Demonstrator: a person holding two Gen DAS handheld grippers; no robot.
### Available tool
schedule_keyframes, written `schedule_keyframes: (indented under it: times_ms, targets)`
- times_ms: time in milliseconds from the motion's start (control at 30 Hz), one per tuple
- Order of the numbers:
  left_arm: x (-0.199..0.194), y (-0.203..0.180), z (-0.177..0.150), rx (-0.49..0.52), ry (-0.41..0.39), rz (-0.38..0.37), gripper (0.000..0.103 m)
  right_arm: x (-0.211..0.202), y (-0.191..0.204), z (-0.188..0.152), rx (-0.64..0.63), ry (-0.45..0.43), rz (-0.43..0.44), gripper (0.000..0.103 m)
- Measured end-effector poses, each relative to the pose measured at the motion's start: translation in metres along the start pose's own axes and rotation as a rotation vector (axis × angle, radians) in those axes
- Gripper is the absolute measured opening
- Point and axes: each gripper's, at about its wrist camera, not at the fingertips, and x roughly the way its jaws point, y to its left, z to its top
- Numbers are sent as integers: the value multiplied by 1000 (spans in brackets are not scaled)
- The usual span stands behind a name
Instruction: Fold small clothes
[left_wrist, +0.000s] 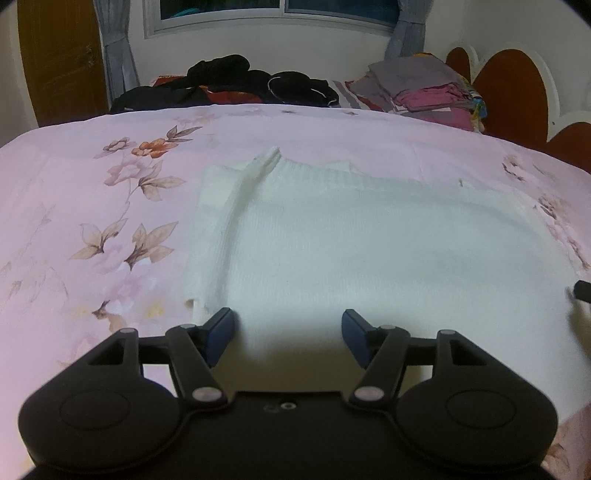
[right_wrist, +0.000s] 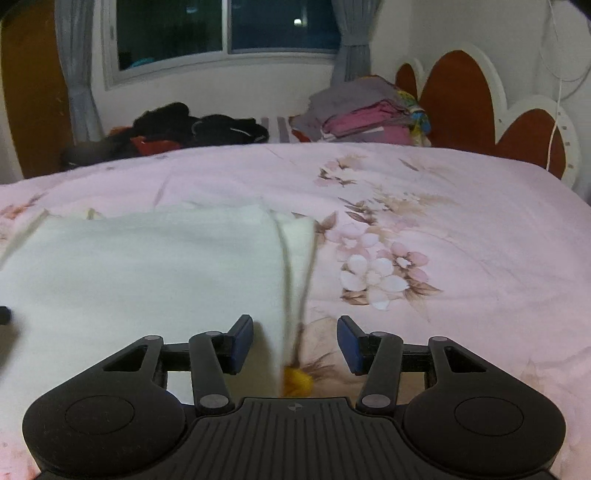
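White knit garment (left_wrist: 369, 240) laid flat on pink floral bedspread (left_wrist: 92, 206), spread wide across the near part of the bed. L edge seen in left wrist view: a side panel is folded inward, w/ a raised ridge running from the near hem up to a small peak at the far corner. Far edge ragged, ribbed band visible there. R edge seen in right wrist view (right_wrist: 147, 266): a narrow folded strip lies along it, edge running straight toward the near side; a small yellow bit (right_wrist: 297, 382) is seen at the near end of that edge, what it is can't be told.

Left gripper (left_wrist: 288, 332) is held over the near hem, close to the garment's L corner; fingers apart, blue pads (left_wrist: 221, 334) clear of cloth, nothing clamped. Right gripper (right_wrist: 295, 343) is held straddling the R edge; fingers apart, one pad over the knit, other over bare bedspread, nothing pinched. A dark tip of the other tool is caught at the frame edge in each view.

Open room: wide bare bedspread to L of garment, to R of it, and beyond the far edge. Far side of bed is taken up by a heap of dark clothes (left_wrist: 236, 85) and a stack of folded clothes (left_wrist: 424, 88), grey on top, pink below, well apart from the garment. Scalloped headboard (right_wrist: 461, 103) on the R side; window (right_wrist: 221, 33) w/ curtains behind.
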Motion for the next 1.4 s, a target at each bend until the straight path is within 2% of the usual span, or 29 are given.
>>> schedule_keyframes:
  times_ms: [133,233,367,533,667,833,1000,1133,1267,1400]
  targets:
    - [-12,-1,-7,-8,8,-32,65,-17,38,-9,-51,2,74,51]
    - [-16,-2,-17,10,22,-35,66,-17,57,-19,-73,27,85,51]
    - [-21,3,-31,28,29,-26,67,-10,54,-36,-90,91,40,51]
    - [-28,9,-36,23,44,-31,67,-21,38,-42,-34,94,15,51]
    - [-35,14,-35,-18,69,-50,67,-23,51,-51,-65,109,1,51]
    - [-45,21,-40,-73,108,-82,67,-27,51,-49,-42,123,-9,51]
    - [-55,29,-46,-132,123,-125,70,-42,62,-47,-11,65,25,51]
    - [-58,34,-50,-171,159,-148,71,-28,76,-52,-47,123,12,51]
    - [-57,43,-59,-245,202,-188,72,-30,75,-53,-39,123,9,51]
    - [-56,46,-64,-292,205,-222,72,-33,77,-55,-37,124,1,51]
